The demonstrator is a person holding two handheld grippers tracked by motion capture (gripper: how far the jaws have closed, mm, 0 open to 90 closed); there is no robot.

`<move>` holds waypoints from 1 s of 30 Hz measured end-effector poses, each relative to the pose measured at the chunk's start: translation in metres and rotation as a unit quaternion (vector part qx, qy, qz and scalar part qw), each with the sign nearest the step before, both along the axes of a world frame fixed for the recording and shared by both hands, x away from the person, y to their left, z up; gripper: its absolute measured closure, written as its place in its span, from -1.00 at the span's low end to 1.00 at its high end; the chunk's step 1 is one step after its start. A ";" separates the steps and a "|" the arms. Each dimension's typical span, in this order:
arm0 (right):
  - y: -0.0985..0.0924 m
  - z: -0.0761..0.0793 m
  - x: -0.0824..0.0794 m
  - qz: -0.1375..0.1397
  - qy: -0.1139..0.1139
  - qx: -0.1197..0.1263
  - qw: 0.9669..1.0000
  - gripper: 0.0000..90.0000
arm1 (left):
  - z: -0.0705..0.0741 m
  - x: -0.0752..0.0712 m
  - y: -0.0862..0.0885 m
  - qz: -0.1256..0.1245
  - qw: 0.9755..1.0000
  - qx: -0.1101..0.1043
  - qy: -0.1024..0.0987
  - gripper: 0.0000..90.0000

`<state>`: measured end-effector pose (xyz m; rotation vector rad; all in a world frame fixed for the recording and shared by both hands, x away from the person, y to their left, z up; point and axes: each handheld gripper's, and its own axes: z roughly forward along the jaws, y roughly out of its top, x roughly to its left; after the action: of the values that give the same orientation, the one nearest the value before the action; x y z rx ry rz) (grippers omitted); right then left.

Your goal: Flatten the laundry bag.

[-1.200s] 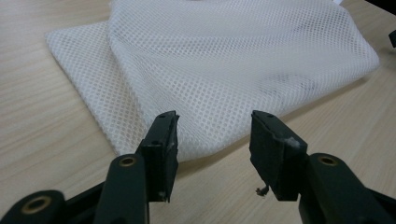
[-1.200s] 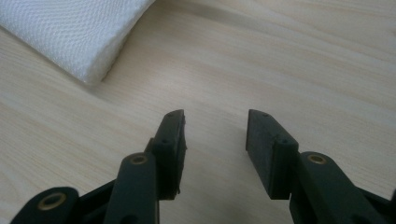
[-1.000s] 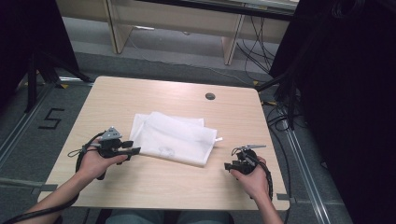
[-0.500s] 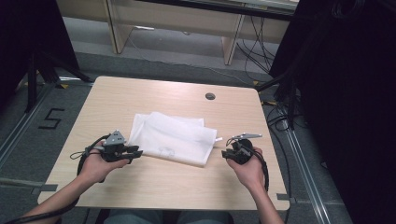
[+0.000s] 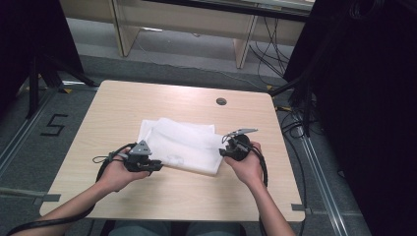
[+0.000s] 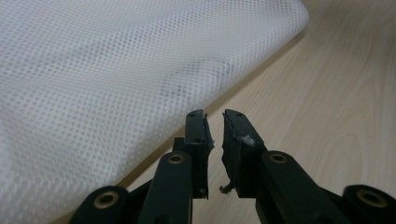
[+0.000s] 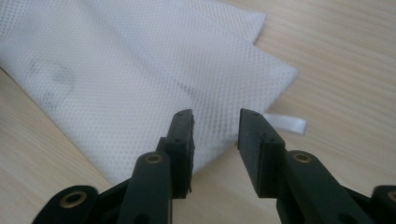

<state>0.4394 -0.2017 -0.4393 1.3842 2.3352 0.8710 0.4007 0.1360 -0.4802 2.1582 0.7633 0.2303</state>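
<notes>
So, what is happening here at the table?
A person holds a gripper in each hand at a white mesh bag lying flat on the table. The left gripper, its jaws just closing to a narrow gap, is at the bag's near edge; the right gripper, open, points at its corner. Neither holds it yet.

mesh bag [image 6: 93,79]: cut off left | dark mark inside: blurred

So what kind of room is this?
Probably a lab or workshop: a pale wooden table stands on grey floor with a taped number five, black cables trailing beside it, and a white mesh bag on top.
</notes>
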 end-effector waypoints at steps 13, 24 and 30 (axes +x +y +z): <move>0.042 -0.018 0.003 0.047 0.010 -0.009 0.999 0.57 | -0.004 0.023 0.023 0.088 0.996 -0.013 -0.020 0.58; 0.040 -0.032 -0.002 0.050 0.043 -0.023 0.998 0.52 | -0.017 0.037 0.034 0.149 0.988 -0.019 -0.025 0.02; 0.040 -0.039 -0.003 0.053 0.056 -0.033 0.996 0.67 | -0.023 0.039 0.037 0.136 0.990 0.017 -0.006 0.33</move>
<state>0.4362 -0.1616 -0.4782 1.3254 2.5182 0.7558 0.4396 0.1726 -0.5032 2.0784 1.0548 0.3992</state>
